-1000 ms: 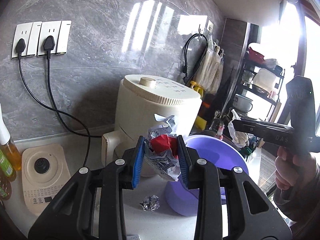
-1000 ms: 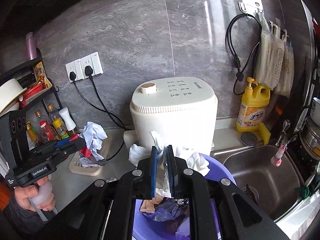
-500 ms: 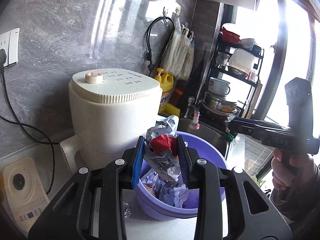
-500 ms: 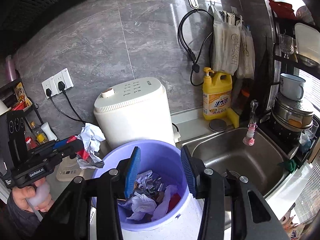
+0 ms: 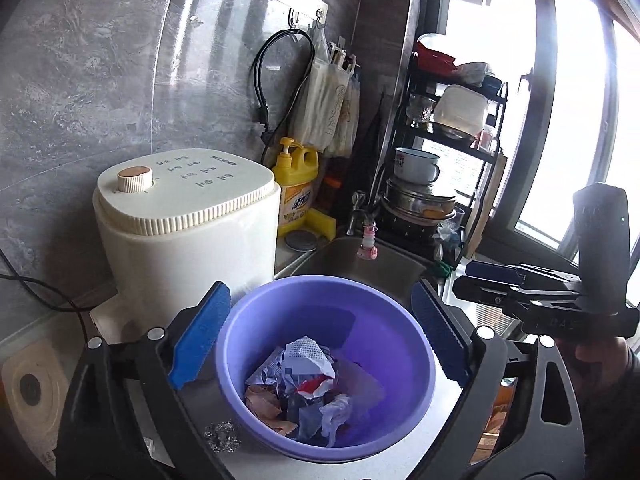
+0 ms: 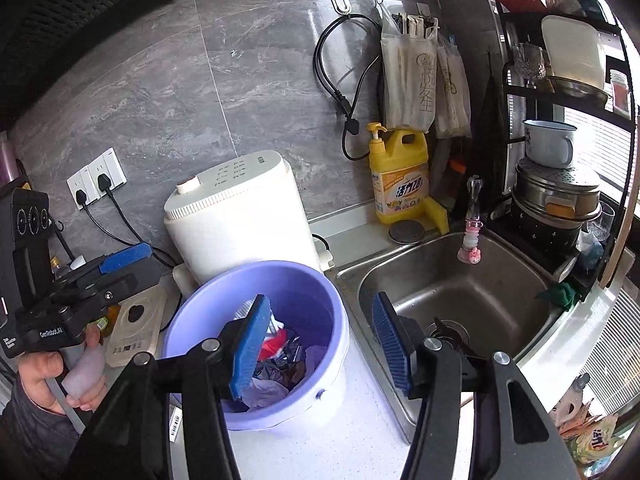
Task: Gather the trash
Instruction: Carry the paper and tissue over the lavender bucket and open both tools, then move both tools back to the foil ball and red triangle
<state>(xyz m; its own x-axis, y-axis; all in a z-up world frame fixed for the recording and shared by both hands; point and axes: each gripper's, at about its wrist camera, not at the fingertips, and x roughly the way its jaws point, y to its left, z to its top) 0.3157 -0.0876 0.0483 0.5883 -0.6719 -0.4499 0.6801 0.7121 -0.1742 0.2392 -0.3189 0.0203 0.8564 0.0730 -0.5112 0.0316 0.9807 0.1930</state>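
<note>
Trash: crumpled wrappers and paper [image 5: 308, 392] lie piled in the bottom of the purple bin, lower centre of the left wrist view; a red and white scrap sits on top of the pile.
Purple bin [image 5: 416, 364]: stands on the white counter, just in front of the cream appliance and beside the sink.
Foil ball [image 5: 221, 436]: on the counter at the lower left, just outside the bin's wall.
Left gripper [image 5: 320, 344]: jaws have just been opening; they stand wide apart on either side of the bin's mouth, with no trash between the pads.
Right gripper [image 6: 320, 344]: jaws have just been opening; they stand apart with no trash between them, the left pad over the bin, the right pad over the sink's edge.
Cream appliance [image 5: 188, 232]: behind the bin, left of centre.
Sink [image 6: 500, 292]: right of the bin, steel.
Yellow detergent bottle [image 6: 400, 176]: upright against the wall behind the sink.
</note>
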